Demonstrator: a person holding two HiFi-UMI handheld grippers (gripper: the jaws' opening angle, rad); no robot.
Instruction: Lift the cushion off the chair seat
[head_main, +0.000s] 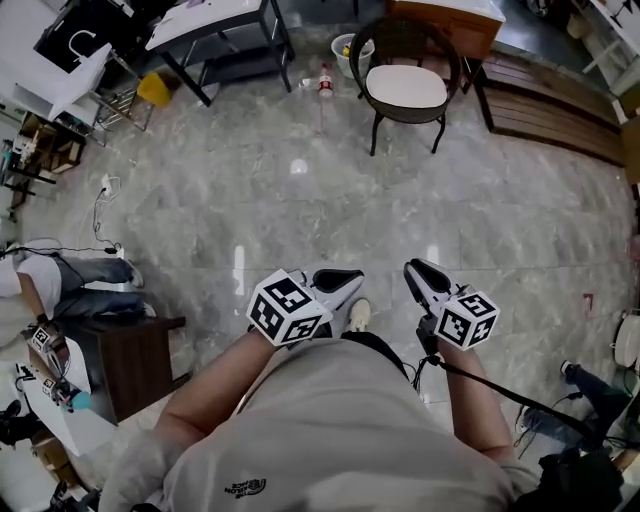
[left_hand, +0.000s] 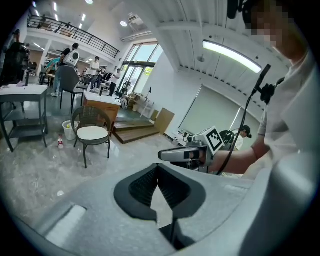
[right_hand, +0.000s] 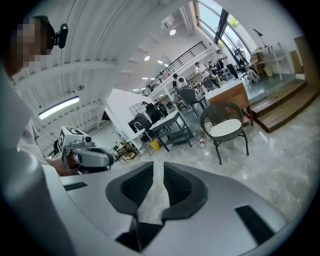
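Two grippers hang above the marble floor (head_main: 300, 200), both empty. The left gripper (left_hand: 158, 167) has its fingertips touching, with nothing between them. The right gripper (right_hand: 157, 167) keeps a narrow gap between its fingers and grips nothing. The white cushion (head_main: 405, 86) lies on the seat of the dark chair (head_main: 400, 30), well ahead of both sets of fingertips.

Right claw (right_hand: 158, 170) ajar, cushion (right_hand: 226, 128) distant.

The cushion (head_main: 406, 86) is cream and the chair (head_main: 397, 36) a woven dark brown. The floor (head_main: 300, 210) is marbled grey. The left tongs (head_main: 340, 280) and right tongs (head_main: 418, 268) are pale grey with black pads, and their marker cubes (head_main: 288, 308) are black-and-white.
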